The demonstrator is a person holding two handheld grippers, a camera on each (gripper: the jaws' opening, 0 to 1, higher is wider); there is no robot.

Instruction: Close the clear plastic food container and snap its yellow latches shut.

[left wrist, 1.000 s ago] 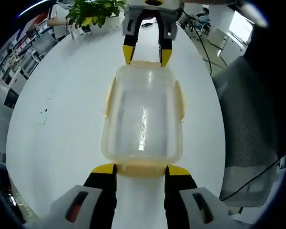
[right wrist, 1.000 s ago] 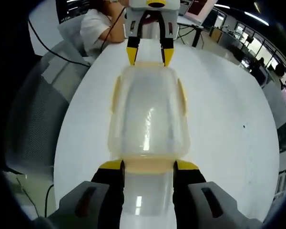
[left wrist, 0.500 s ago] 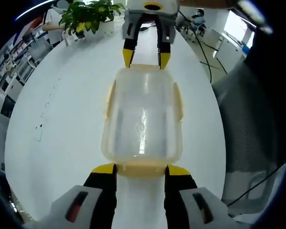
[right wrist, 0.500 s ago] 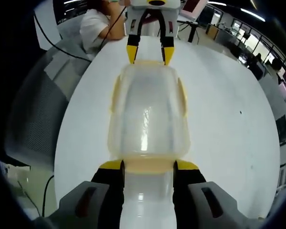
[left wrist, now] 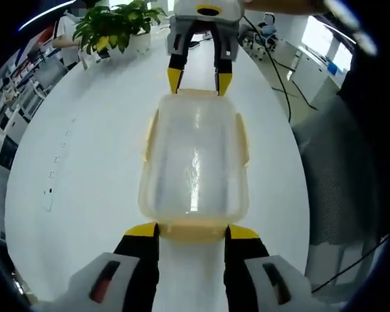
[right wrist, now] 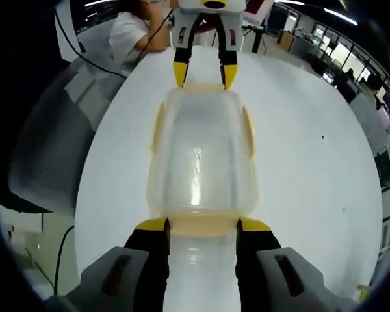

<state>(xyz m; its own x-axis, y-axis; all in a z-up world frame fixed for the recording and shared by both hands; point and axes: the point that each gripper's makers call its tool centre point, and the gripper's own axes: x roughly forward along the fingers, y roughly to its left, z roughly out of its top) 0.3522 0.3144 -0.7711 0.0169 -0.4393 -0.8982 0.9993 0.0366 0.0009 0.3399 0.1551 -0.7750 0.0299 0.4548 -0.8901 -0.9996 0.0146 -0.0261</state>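
Yellow-tipped left gripper (left wrist: 192, 229) and right gripper (right wrist: 202, 225) stood spread wide, each touching one end latch of the box (left wrist: 194, 162) on the table (left wrist: 84, 162).

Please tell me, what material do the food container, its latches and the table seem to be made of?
The food container looks like clear, slightly cloudy plastic: the table shows through it and light streaks gleam on the lid. Its latches look like translucent pale yellow plastic, probably the same kind. The table has a smooth white surface with a soft sheen, perhaps laminate; I cannot tell for certain.
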